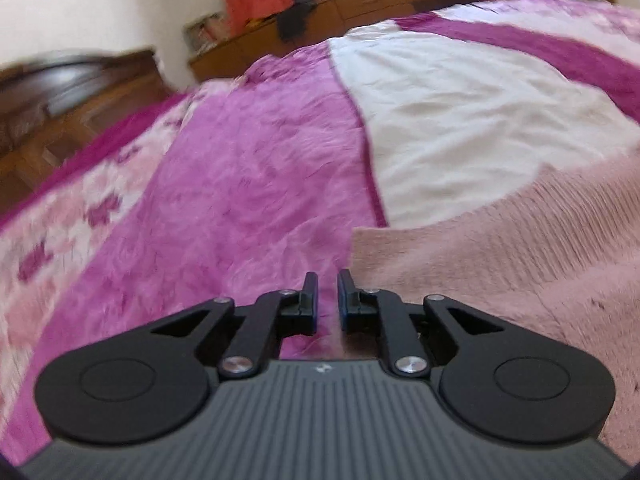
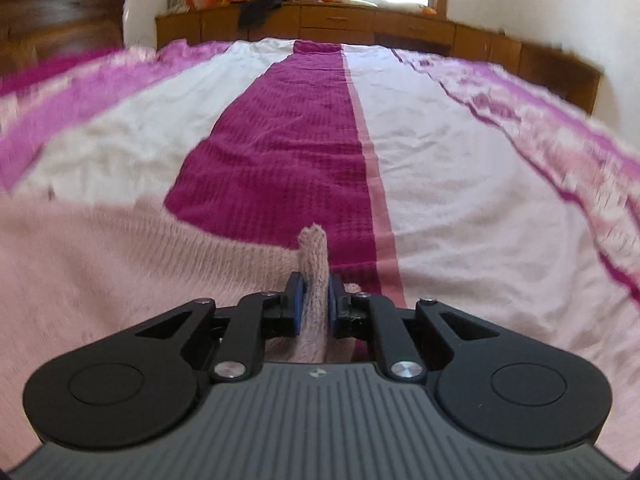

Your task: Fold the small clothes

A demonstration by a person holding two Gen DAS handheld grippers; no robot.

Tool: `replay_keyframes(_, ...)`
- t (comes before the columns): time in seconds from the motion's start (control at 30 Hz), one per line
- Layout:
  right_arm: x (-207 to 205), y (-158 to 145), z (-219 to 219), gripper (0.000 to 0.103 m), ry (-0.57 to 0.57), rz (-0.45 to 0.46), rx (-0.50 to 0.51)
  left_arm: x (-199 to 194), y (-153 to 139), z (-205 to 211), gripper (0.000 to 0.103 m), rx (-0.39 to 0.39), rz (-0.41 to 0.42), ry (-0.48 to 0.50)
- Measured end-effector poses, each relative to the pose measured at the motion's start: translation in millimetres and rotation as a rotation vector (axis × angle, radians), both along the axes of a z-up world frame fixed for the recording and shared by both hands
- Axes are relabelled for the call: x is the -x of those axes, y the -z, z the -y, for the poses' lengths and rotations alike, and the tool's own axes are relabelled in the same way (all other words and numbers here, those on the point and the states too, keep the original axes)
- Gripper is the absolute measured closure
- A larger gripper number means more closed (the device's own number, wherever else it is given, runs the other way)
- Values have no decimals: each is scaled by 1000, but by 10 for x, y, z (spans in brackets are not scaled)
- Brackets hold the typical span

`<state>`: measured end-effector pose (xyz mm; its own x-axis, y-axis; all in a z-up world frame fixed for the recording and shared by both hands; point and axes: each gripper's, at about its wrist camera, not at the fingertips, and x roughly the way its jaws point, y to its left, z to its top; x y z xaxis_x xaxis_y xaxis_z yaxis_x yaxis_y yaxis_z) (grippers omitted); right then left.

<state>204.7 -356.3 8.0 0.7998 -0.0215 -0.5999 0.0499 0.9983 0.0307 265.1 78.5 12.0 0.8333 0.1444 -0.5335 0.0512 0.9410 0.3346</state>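
- Left wrist view: the left gripper point(image 1: 328, 288) is above a striped bedspread point(image 1: 248, 184) in magenta, white and pale pink; its fingers stand slightly apart with a narrow gap, and nothing sits between the pads.
- Left wrist view: a pale pink knit garment point(image 1: 500, 264) lies flat on the bedspread to the right of the left gripper. Its near-left corner is just beside the right finger; contact cannot be determined.
- Right wrist view: the right gripper point(image 2: 316, 292) is closed on a pinched fold of the pale pink knit garment point(image 2: 120, 260). The fold stands upright between the blue finger pads point(image 2: 297, 300) and rises above the fingertips.
- Right wrist view: the rest of the garment spreads to the left and near side of the gripper, resting on the bedspread point(image 2: 460, 168).
- Right wrist view: a wooden cabinet point(image 2: 340, 20) runs along the far edge of the bed, with dark clothing and orange fabric on top.
- Both views are blurred toward the edges.
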Motion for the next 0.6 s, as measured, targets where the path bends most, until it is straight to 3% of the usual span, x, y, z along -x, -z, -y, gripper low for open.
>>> replay_keyframes(0.17, 73, -142, 186, 86, 105, 19, -105, 105, -157, -194, 90, 110, -36, -26)
replay_keyframes(0.27, 162, -198, 222, 79, 132, 1, -122, 220, -226, -208, 90, 127, -70, -27)
replay_keyframes(0.6, 978, -447, 32, 64, 46, 53, -210, 820, -416, -237, 90, 251, -178, -26)
